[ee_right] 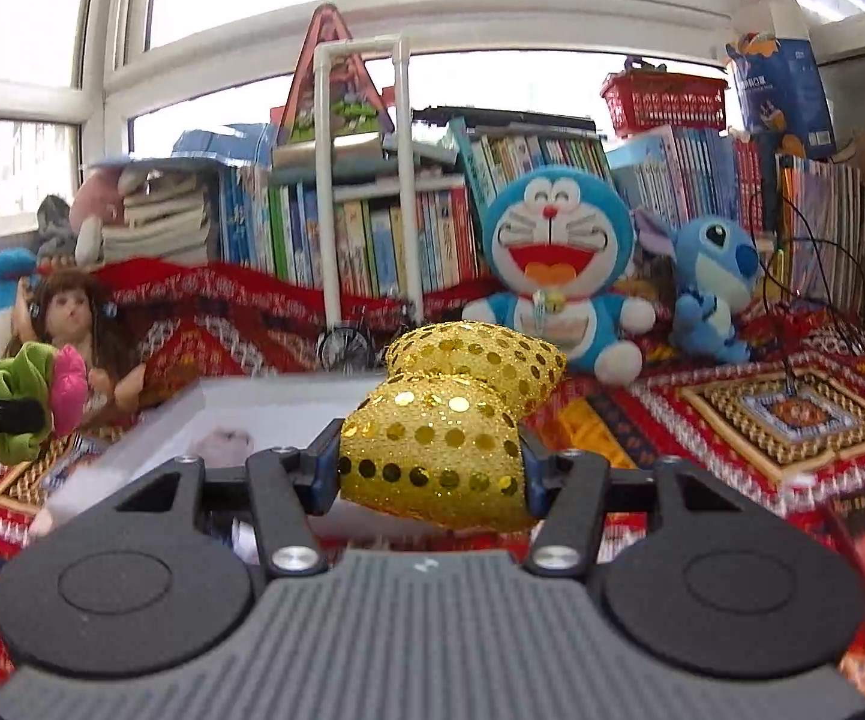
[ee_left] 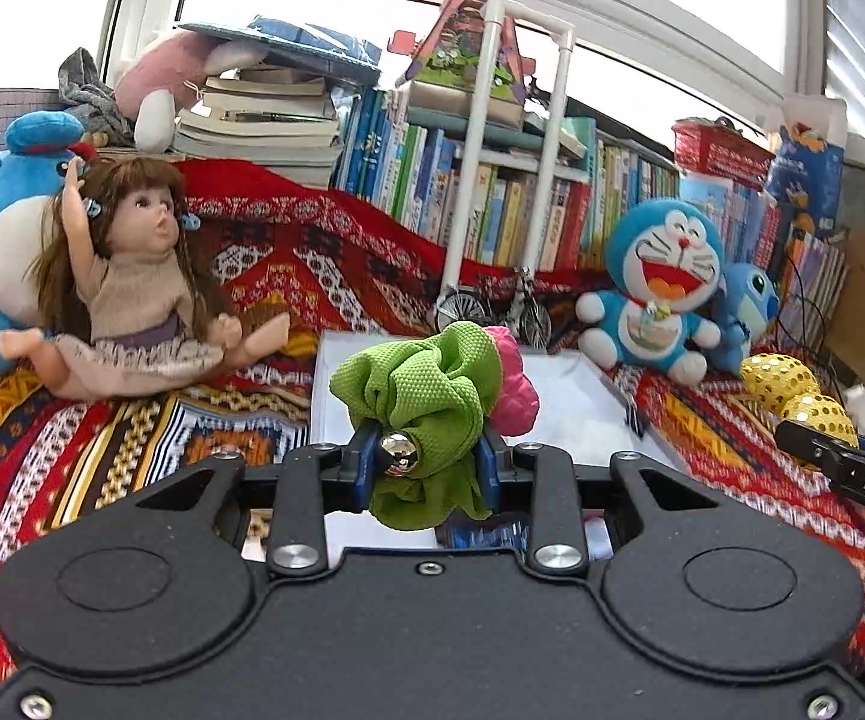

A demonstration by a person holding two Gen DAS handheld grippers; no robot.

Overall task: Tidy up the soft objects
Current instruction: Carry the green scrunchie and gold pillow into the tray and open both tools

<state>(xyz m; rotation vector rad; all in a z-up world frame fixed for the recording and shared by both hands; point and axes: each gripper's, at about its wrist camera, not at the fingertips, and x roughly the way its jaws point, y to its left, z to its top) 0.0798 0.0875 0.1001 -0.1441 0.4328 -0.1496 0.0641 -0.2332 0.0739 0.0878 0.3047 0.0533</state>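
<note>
Two soft things in hand, one per gripper. My left gripper (ee_left: 426, 456) pinches a bunched green waffle-textured cloth flower with a pink puffed part (ee_left: 426, 396) behind it and a shiny metal bead near the left fingertip; the jaws stand close, biting the gathered fabric low down while the folds bloom above. It hangs over the near edge of the shallow white tray (ee_left: 576, 396) lying on the red patterned woven blanket (ee_left: 132, 438).

My right gripper (ee_right: 429, 468) squeezes a padded gold sequinned bow (ee_right: 450, 414) by its near lobe, jaws wide around the stuffing, the far lobe sticking out free. It hovers beside the tray's right edge.

Handling, as I judge it: both are light and squashy, no breakage risk. The cloth one is limp (it droops below the pads), so gripping the gathered waist holds best. The bow's sequins look slick; a firm bite across the fat of a lobe should stop it sliding.

Looks: the green is matte and dimpled, the pink smooth and quilted; the gold is glittery mesh dotted with round sequins.

A blue cat plush (ee_right: 558, 270) and a long-haired doll (ee_left: 132, 276) sit beyond.
</note>
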